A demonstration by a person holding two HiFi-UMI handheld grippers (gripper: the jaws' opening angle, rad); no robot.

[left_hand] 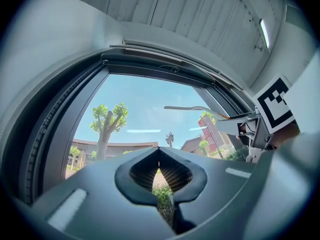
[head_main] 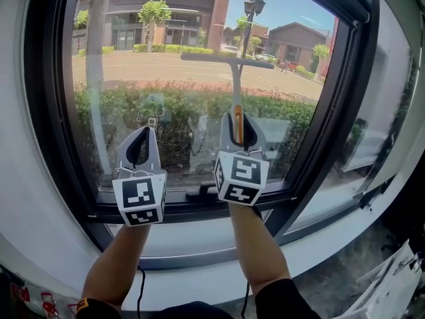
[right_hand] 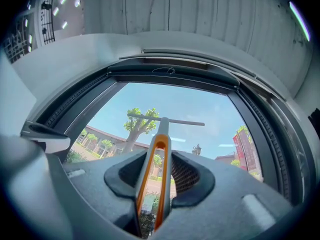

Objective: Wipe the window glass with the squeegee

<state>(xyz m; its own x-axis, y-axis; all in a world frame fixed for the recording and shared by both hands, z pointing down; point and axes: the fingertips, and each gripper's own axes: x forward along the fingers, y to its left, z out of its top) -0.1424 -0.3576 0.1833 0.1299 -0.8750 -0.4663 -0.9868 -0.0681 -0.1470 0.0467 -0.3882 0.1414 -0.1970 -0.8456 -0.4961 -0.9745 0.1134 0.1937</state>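
This is a ground-floor room in a building on a town street; what kind of room, the views do not settle. A large pane of window glass point(head_main: 166, 78) sits in a dark window frame point(head_main: 50, 111) set into a plain white wall point(head_main: 20, 198), under a panelled ceiling point(left_hand: 200, 14) with a strip light point(left_hand: 263, 31). Outside are a hedge point(head_main: 179, 111), a road point(head_main: 153, 68), a street lamp point(head_main: 252, 8), a tree point(left_hand: 107, 121) and low brick buildings point(head_main: 166, 12).
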